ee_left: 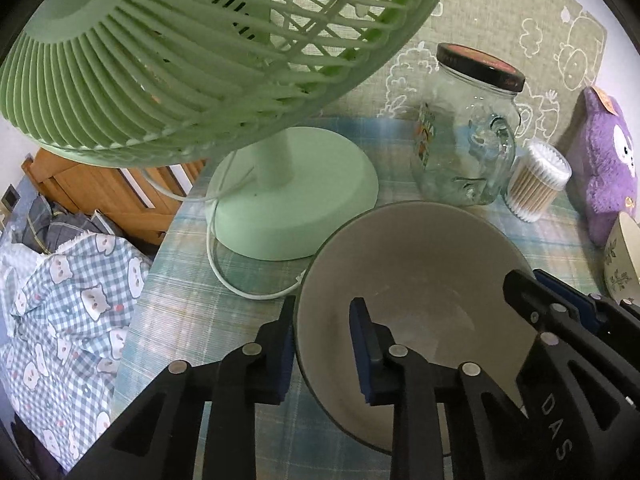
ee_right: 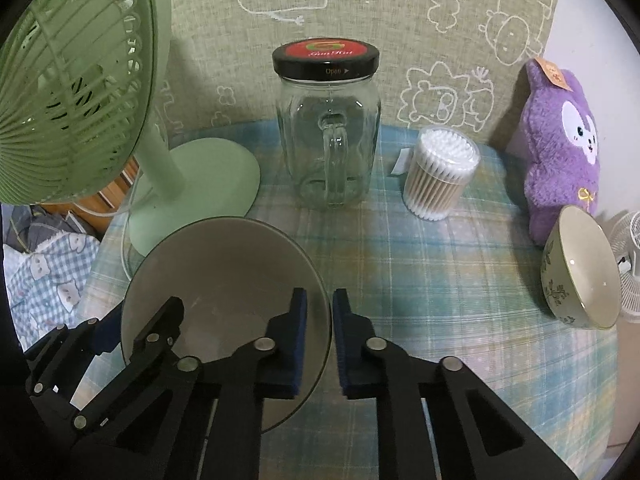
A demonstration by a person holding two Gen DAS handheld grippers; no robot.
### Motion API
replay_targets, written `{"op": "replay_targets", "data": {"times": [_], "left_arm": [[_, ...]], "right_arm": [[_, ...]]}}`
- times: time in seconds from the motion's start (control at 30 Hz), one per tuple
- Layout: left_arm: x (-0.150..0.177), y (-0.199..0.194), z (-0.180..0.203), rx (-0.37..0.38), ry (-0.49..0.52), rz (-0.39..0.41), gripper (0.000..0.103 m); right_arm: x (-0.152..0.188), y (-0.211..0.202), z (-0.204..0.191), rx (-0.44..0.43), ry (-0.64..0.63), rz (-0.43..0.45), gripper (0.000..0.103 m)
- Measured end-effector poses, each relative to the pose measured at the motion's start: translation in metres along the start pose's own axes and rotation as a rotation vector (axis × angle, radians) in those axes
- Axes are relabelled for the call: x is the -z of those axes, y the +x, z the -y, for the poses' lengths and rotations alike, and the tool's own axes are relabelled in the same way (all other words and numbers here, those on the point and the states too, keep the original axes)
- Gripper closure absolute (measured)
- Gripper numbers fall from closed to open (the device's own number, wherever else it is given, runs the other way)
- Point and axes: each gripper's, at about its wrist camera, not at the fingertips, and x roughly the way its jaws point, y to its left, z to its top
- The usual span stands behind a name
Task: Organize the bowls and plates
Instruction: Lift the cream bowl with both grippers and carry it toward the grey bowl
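Note:
A grey bowl point(ee_left: 416, 280) stands on the checked tablecloth, also in the right wrist view point(ee_right: 224, 264). My left gripper point(ee_left: 324, 344) straddles its left rim, one finger outside and one inside, with a gap to the rim. My right gripper point(ee_right: 320, 336) straddles its right rim, jaws close to the wall; it shows in the left wrist view point(ee_left: 560, 312). A floral bowl point(ee_right: 580, 272) lies tilted on its side at the right, also at the left wrist view's edge point(ee_left: 624, 256).
A green desk fan point(ee_left: 192, 56) with its base point(ee_left: 296, 200) and white cord point(ee_left: 224, 272) stands left of the bowl. Behind are a glass jar point(ee_right: 328, 128), a cotton swab tub point(ee_right: 440, 172) and a purple plush toy point(ee_right: 560, 152). The table edge drops to bedding point(ee_left: 68, 304) at left.

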Motion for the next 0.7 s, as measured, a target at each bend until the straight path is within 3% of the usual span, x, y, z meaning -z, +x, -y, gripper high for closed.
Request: {"op": "replay_targets", "data": {"times": [0.1, 0.7], "left_arm": [[0.0, 0.001, -0.001, -0.015, 0.002, 0.008, 0.088], [0.004, -0.024, 0.005, -0.013, 0.013, -0.008, 0.088]], "right_arm": [[0.001, 0.0, -0.001, 0.015, -0.001, 0.007, 0.09], [0.008, -0.025, 0.004, 0.024, 0.002, 0.005, 0.091]]}}
